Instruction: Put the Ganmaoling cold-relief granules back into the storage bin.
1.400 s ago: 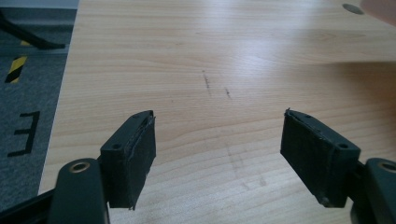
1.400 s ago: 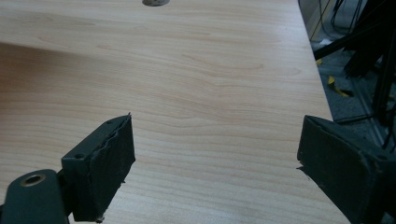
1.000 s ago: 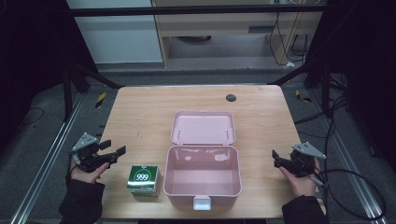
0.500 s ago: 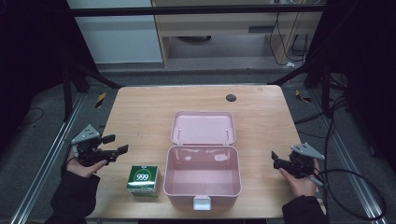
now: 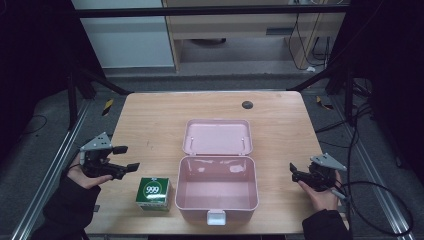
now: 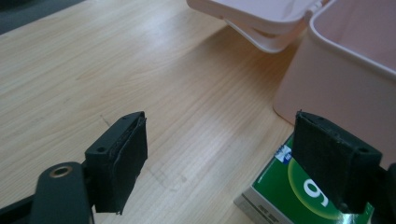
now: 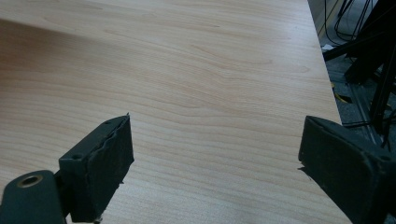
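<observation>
Listing largest first: counter (image 5: 150,115), wood, carrying everything. Case (image 5: 218,192), pink, lid thrown back, at centre front. Box (image 5: 153,193), green, marked 999, standing just beside the case on its left. Left hand-held gripper (image 5: 126,159), released, jaws spread, near the box and aimed toward it; I see the box (image 6: 299,196) under one jaw. Right hand-held gripper (image 5: 295,172), released, near the case's right side, well apart from the box. Risk, as I judge it: the box sits so close to the case wall that a jaw may strike the wall, tipping or shoving the box.
</observation>
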Available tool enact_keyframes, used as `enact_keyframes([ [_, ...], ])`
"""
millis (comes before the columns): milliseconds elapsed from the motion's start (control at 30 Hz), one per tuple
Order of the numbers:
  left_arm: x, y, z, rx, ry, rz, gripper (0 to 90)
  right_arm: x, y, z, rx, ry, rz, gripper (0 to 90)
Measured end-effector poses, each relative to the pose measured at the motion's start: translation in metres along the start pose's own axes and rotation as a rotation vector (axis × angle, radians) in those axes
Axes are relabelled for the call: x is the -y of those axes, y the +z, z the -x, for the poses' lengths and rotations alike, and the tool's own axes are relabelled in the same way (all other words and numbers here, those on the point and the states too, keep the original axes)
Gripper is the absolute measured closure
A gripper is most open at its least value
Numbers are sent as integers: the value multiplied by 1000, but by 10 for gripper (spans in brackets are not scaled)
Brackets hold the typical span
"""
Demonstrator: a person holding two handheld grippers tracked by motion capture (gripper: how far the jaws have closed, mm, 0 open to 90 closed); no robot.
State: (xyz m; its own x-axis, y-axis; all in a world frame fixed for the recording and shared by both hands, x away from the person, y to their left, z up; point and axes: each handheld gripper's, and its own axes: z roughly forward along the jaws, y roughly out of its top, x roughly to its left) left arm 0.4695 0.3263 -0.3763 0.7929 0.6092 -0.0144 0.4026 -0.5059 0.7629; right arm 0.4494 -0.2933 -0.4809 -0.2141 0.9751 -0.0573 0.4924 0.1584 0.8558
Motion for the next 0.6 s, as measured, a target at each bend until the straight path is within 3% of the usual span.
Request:
enact_keyframes([
  [167,-6,1,9,39,97,-61,167,0,0,0,-1,-2,-3,104],
  [533,-18,5,23,126,245,-158,155,1,1,-1,-8,-12,-15,94],
  [600,-18,7,26,145,255,-174,154,1,1,-1,-9,-13,-15,93],
])
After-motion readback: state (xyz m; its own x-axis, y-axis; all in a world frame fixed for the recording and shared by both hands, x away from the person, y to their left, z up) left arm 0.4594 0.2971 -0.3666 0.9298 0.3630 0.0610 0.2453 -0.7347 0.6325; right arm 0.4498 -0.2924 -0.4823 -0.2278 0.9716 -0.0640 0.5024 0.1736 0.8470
